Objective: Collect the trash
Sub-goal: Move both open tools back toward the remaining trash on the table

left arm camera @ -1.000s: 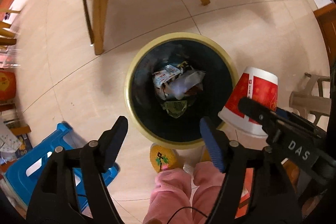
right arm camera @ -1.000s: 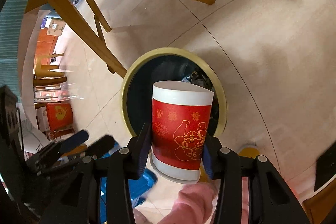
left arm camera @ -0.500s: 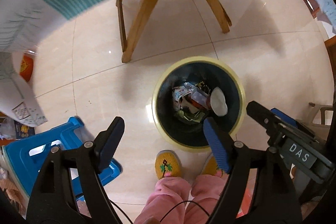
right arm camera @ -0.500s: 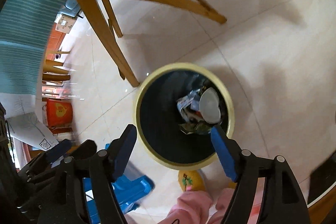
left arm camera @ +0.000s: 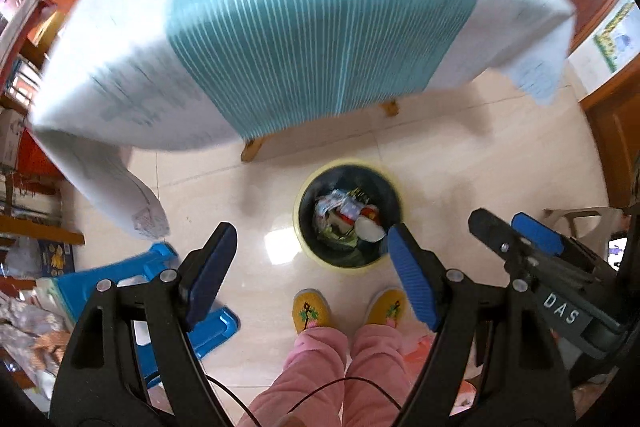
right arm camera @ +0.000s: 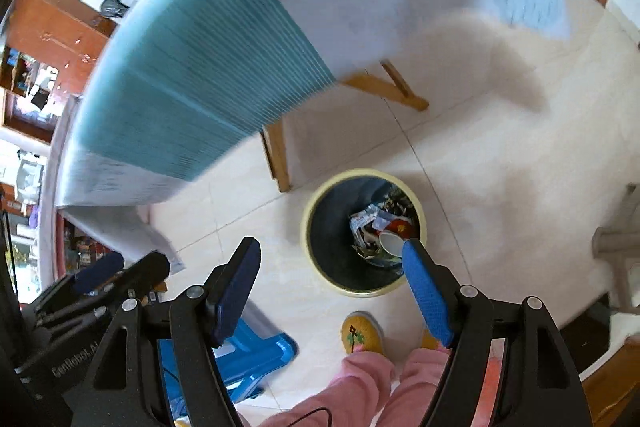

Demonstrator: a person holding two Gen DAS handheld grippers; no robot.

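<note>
Left wrist, cup (left arm camera: pixel 366 223) (red, white-rimmed) binned

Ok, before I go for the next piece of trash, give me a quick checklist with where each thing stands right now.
1. Right gripper empty: ok, jaws wide apart with nothing between them.
2. Left gripper empty: ok, also open and holding nothing.
3. Red paper cup in the bin: ok, it lies on its side on the wrappers inside.
4. Bin upright with room left: ok, the trash sits low in it.
5. Floor around the bin free of dropped trash: ok, only the yellow slippers and the blue stool are near.
6. More trash on the table: cannot tell, the top is motion-blurred.
</note>
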